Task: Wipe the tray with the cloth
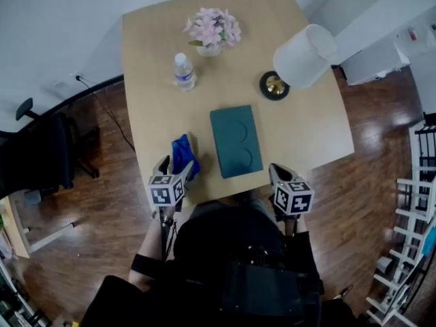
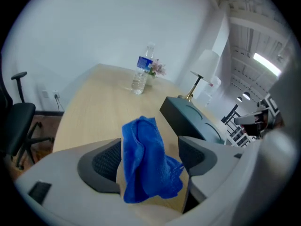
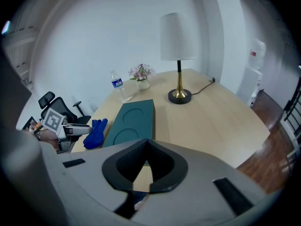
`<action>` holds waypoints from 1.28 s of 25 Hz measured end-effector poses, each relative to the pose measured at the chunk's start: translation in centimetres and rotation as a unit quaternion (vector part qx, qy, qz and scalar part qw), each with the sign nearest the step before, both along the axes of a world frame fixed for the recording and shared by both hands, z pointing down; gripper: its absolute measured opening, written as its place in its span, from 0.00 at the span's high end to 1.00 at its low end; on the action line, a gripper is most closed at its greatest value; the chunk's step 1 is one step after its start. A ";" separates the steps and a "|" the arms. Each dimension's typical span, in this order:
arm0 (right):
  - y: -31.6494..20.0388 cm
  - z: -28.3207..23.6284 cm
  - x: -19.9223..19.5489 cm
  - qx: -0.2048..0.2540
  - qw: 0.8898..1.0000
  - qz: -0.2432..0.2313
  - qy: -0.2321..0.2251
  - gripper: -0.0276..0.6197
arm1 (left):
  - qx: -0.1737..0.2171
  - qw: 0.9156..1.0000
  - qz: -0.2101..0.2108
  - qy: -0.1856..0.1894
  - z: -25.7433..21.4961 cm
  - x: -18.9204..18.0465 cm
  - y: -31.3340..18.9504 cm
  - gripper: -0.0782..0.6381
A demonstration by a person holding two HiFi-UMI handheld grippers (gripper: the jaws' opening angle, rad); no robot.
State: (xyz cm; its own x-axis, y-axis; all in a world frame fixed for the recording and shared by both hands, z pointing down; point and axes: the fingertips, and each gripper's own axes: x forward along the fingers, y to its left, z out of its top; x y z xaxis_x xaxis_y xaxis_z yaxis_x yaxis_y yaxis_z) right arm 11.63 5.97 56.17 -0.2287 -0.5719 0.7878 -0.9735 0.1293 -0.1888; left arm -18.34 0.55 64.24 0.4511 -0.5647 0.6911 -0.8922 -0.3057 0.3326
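Left gripper [image 2: 148, 147]: its 2 grey fingers [image 2: 101, 161] stand wide apart, not pressing on anything, and point down at the near edge of the desk.
Blue cloth [image 2: 141, 159]: a crumpled blue terry cloth lies in a heap on the desk between the left fingers. There is a gap on the side of the right-hand finger. Its other edge is just beside the left-hand finger, and whether they touch cannot be told.
Right gripper [image 3: 146, 145]: its 2 dark-padded fingers are closed tip to tip with nothing between them, above the desk's near edge.
Tray [image 1: 236, 140]: a dark green rectangular tray with 2 round recesses lies flat on the desk. It is just beyond the left fingers to their right, and ahead of the right fingers to their left. It is near the cloth but apart from it.
Desk [image 1: 157, 67]: a light wooden top with rounded corners carries everything here.
Water bottle [image 1: 184, 71]: a clear plastic bottle with a blue label stands upright, well beyond the left fingers.
Lamp [image 1: 304, 55]: a white shade on a brass stem and a dark round base stands far ahead of the right fingers.
Flowers [image 1: 212, 27]: pink blooms in a small pale vase stand farthest off, just past the bottle.
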 end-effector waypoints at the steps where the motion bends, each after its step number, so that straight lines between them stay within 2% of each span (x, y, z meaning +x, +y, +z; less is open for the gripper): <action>1: 0.0 0.0 0.3 0.003 1.000 0.000 -0.003 0.95 | 0.014 1.000 -0.005 -0.003 -1.2 -0.3 0.2 0.39; 4: 0.0 -0.4 0.9 0.016 1.000 -0.015 -0.010 0.95 | 0.053 0.999 -0.004 0.001 -5.0 0.1 0.9 0.39; 7: 0.7 -0.9 1.1 0.028 0.999 -0.037 -0.022 0.95 | 0.085 0.996 0.014 0.013 -8.6 2.4 2.0 0.39; 10: 2.4 -1.3 1.8 0.036 0.997 -0.054 -0.036 0.95 | 0.089 0.995 0.042 0.011 -10.2 6.3 4.0 0.40; 11: 3.2 -1.4 2.1 0.038 0.997 -0.059 -0.042 0.95 | 0.084 0.995 0.056 0.001 -10.1 7.9 4.9 0.45; 13: 4.8 -1.2 2.9 0.040 0.996 -0.062 -0.055 0.95 | 0.072 0.993 0.089 -0.021 -9.7 11.2 7.1 0.67; 14: 5.6 -1.1 3.3 0.040 0.995 -0.063 -0.061 0.95 | 0.066 0.992 0.104 -0.023 -9.5 12.8 8.3 0.71; 16: 7.6 -0.8 4.1 0.040 0.995 -0.063 -0.070 0.95 | 0.054 0.990 0.130 -0.013 -9.2 15.6 10.7 0.89; 18: 9.6 -0.3 4.7 0.039 0.994 -0.064 -0.081 0.95 | 0.038 0.987 0.155 -0.007 -8.8 17.7 13.0 0.89; 22: 13.5 1.0 5.5 0.032 0.991 -0.074 -0.105 0.95 | 0.020 0.981 0.193 -0.023 -7.5 20.0 16.5 0.89; 27: 18.0 2.1 5.7 0.026 0.987 -0.095 -0.130 0.95 | 0.017 0.978 0.204 -0.044 -7.5 22.0 20.3 0.89; 32: 19.8 2.9 4.6 0.024 0.984 -0.117 -0.132 0.95 | 0.011 0.975 0.212 -0.073 -7.0 21.7 22.7 0.89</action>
State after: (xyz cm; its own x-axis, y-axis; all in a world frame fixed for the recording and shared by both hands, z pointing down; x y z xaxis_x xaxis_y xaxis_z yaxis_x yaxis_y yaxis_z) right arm 16.18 25.75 59.07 -0.5507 -0.5143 0.6574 -0.8345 0.3584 -0.4186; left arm 3.40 23.25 57.27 0.5439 -0.3652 0.7555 -0.7222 -0.6621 0.1999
